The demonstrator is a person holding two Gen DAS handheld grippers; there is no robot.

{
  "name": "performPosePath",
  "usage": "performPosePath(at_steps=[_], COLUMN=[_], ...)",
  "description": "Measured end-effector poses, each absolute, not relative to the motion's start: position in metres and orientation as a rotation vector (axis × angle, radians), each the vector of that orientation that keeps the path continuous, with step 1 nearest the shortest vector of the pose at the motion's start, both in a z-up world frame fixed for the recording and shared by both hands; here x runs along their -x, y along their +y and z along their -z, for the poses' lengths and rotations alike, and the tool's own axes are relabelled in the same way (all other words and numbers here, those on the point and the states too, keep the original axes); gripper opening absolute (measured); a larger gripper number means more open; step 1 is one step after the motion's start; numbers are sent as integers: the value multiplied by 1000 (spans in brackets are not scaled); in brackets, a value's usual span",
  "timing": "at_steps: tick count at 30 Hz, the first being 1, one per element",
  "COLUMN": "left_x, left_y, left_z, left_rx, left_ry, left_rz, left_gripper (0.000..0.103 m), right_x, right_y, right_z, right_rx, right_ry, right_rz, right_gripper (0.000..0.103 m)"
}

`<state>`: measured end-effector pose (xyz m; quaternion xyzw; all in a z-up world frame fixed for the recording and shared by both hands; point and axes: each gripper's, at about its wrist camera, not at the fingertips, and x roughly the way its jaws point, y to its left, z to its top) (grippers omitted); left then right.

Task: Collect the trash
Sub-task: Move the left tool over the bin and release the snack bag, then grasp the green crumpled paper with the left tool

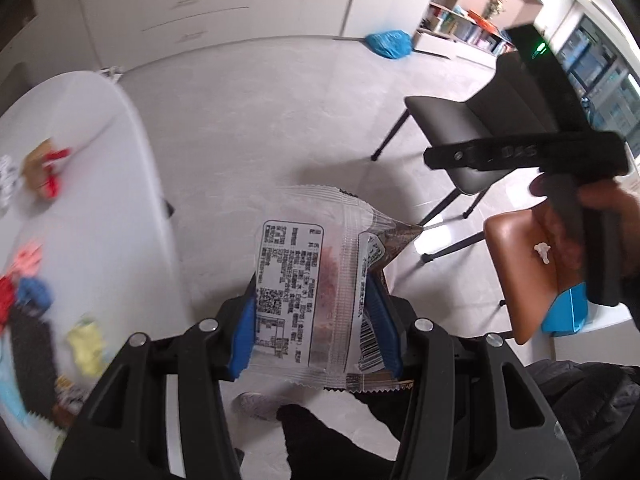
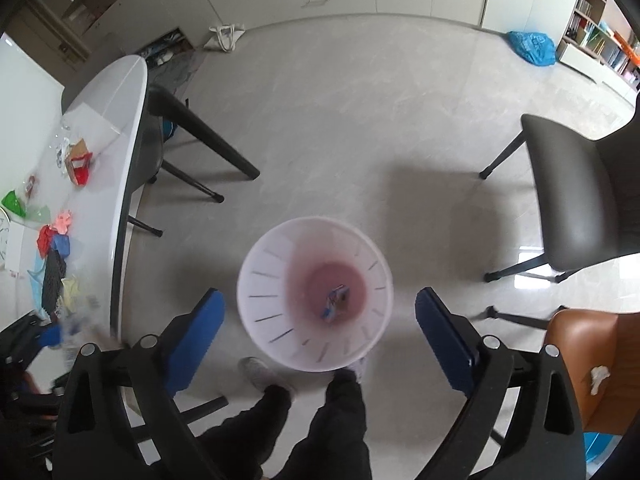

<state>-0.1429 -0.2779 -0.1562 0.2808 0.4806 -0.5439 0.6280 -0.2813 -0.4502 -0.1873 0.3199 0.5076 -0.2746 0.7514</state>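
One clear crinkly plastic snack wrapper (image 1: 316,292), light, limp, slippery: I am clamping its lower half in my left gripper (image 1: 316,320). My right gripper (image 2: 320,320) is hanging released above the white plastic wastebasket (image 2: 256,256).

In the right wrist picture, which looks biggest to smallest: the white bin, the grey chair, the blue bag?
1. Grey chair
2. White bin, nearly as big, but it sits closer to the camera, so this order is unsure.
3. Blue bag, far away.
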Motion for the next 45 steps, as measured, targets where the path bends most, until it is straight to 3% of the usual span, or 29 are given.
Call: performPosePath(at_steps=[5,9,29,45], left_x=[158,162,128,55], left_y=[-305,-312,-258,-77], left_z=[159,152,111,100], left_rx=[-632,-621,-427,-321], left_ry=[1111,1103,1089,1054], left_rz=[1242,1203,913,487], left_gripper=[83,90,95,95], right_x=[292,295,264,150], right_y=[-470,-481,-464,-337], right_z=[179,174,146,106], right_rx=[-687,-685,-615,-388], right_ry=[1089,1069,1021,1004], right_rz=[588,576,451,127], right_gripper=[96,96,96,96])
